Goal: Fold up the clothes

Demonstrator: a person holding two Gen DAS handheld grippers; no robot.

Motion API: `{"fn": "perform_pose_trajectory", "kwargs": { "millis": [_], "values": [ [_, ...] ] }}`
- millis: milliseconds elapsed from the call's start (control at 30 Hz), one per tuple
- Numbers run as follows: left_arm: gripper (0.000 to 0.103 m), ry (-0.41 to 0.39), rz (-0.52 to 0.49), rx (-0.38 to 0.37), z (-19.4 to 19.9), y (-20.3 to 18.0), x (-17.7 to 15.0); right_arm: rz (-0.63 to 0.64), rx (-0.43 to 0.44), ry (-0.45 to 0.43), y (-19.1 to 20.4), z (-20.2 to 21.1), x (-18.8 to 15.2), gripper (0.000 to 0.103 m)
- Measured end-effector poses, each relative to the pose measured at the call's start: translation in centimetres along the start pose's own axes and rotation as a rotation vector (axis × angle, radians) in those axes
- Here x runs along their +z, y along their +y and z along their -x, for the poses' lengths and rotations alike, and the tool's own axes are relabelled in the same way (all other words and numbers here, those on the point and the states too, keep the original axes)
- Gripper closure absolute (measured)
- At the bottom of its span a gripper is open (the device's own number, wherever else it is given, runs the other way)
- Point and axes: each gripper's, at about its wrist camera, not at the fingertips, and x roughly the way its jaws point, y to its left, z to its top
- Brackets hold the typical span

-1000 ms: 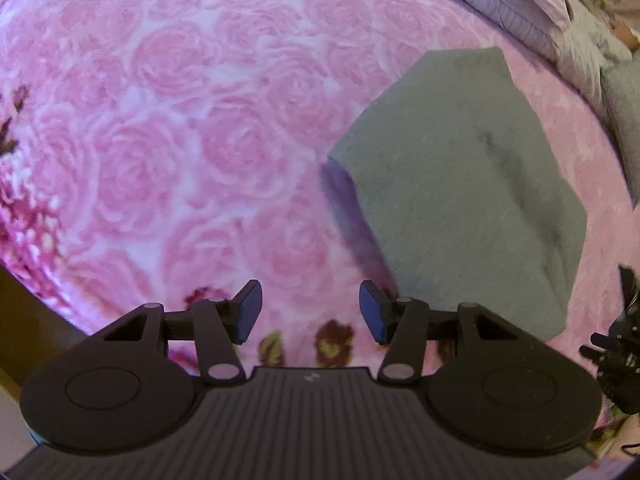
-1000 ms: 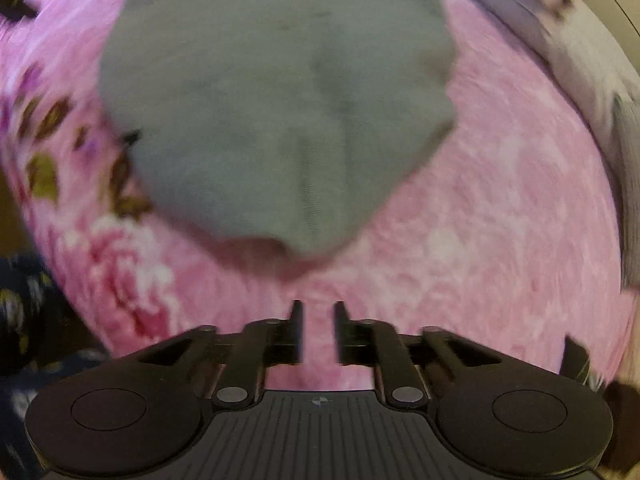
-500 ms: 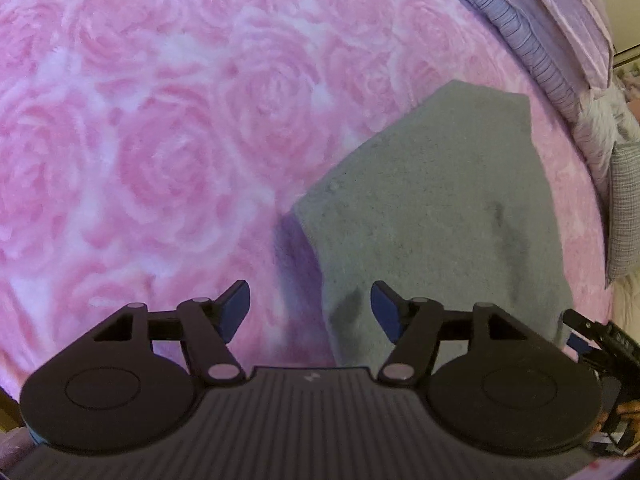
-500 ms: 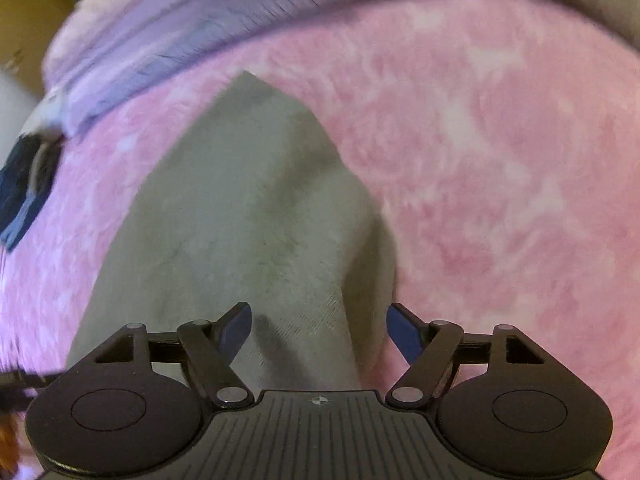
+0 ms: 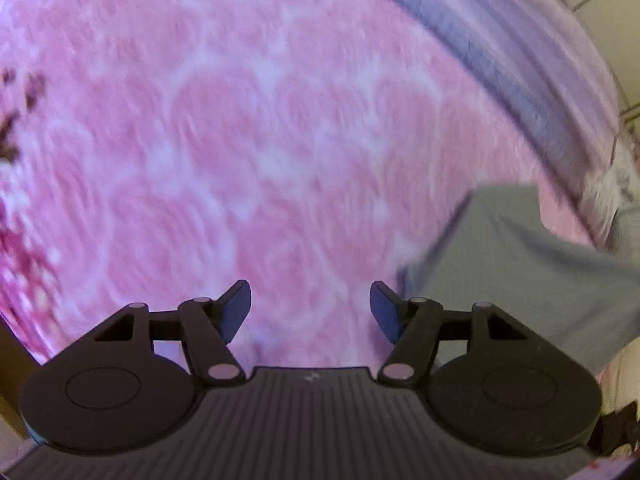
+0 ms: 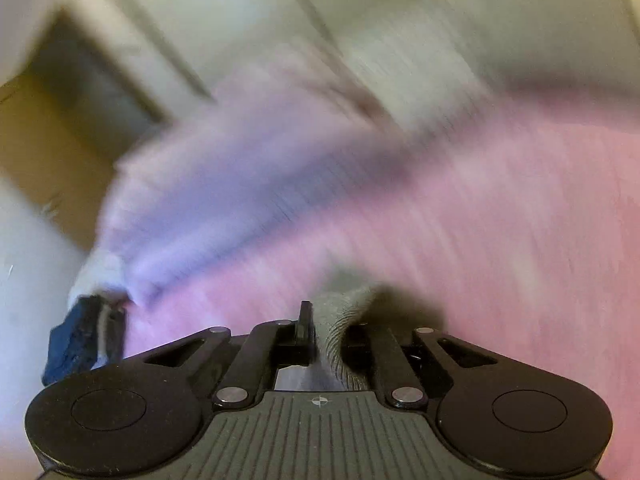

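We see our right gripper [image 6: 327,334] pinched tight on a bunched fold of the grey ribbed cloth [image 6: 340,320], its jaws having just closed. Our left gripper [image 5: 310,312] hangs open over the pink rose-patterned blanket [image 5: 256,168], nothing between its blue pads; the cloth [image 5: 520,272] lies beside it, right. Motion blur smears everything beyond.

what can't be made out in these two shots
- Grey garment, left wrist view: cut off by the right edge and the gripper body; its type and fold state are unclear.
- Grey garment, right wrist view: only a pinched ridge shows in the right gripper.
- Dark blue item, right wrist view: too blurred to identify.
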Motion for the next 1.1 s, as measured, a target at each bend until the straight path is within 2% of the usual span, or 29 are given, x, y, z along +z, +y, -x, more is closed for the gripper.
{"fn": "perform_pose_trajectory", "kwargs": {
  "millis": [67,167,267,333,367,433,500,567,600,633,667,700,733,833,933,1000,1100],
  "values": [
    [0.042,-0.041,0.004,-0.029,2.1,0.6,1.8,0.149,0.063,-0.101,6.0,2.4,3.2,0.101],
    [0.042,-0.103,-0.002,-0.078,5.2,1.3,4.3,0.398,0.153,-0.262,15.4,6.7,5.7,0.101],
    [0.042,-0.164,-0.008,-0.117,8.4,2.4,6.5,0.648,0.227,-0.416,23.8,11.3,5.2,0.101],
    [0.042,-0.207,-0.002,-0.131,10.7,3.4,7.8,0.714,0.316,-0.457,28.0,14.1,4.5,0.101],
    [0.042,-0.225,0.001,-0.136,11.8,4.1,8.4,0.726,0.371,-0.451,29.7,15.2,3.8,0.101],
    [0.042,-0.256,0.008,-0.135,13.7,5.6,9.3,0.757,0.469,-0.357,32.5,16.7,1.3,0.100],
    [0.042,-0.279,0.009,-0.120,15.2,7.2,9.8,0.742,0.532,-0.166,34.3,16.4,-2.1,0.096],
    [0.042,-0.278,0.016,-0.084,15.8,9.1,10.0,0.688,0.586,0.111,34.5,14.2,-7.1,0.069],
    [0.042,-0.264,0.022,-0.058,15.5,10.0,10.0,0.674,0.600,0.249,34.1,12.7,-9.7,0.045],
    [0.042,-0.244,0.031,-0.033,15.1,10.9,9.9,0.650,0.579,0.384,33.3,11.0,-12.4,0.039],
    [0.042,-0.221,0.039,-0.013,14.6,11.7,9.8,0.606,0.540,0.495,32.1,9.4,-14.8,0.039],
    [0.042,-0.199,0.041,0.002,14.1,12.3,9.5,0.562,0.490,0.579,30.7,8.1,-16.7,0.039],
    [0.042,-0.177,0.036,0.017,13.6,12.8,9.2,0.534,0.447,0.617,29.6,7.2,-17.6,0.039],
    [0.042,-0.108,-0.005,0.054,11.0,12.8,8.2,0.439,0.287,0.617,25.2,4.8,-18.5,0.039],
    [0.042,-0.054,-0.098,0.045,7.9,10.9,6.7,0.350,0.140,0.573,20.0,1.1,-16.8,0.039],
    [0.041,-0.026,-0.180,0.029,5.3,8.8,6.1,0.336,0.022,0.532,16.6,-0.9,-16.5,0.039],
    [0.039,0.018,-0.284,0.011,0.6,6.0,5.1,0.357,-0.084,0.474,12.0,-4.7,-16.4,0.039]
  ]
}}
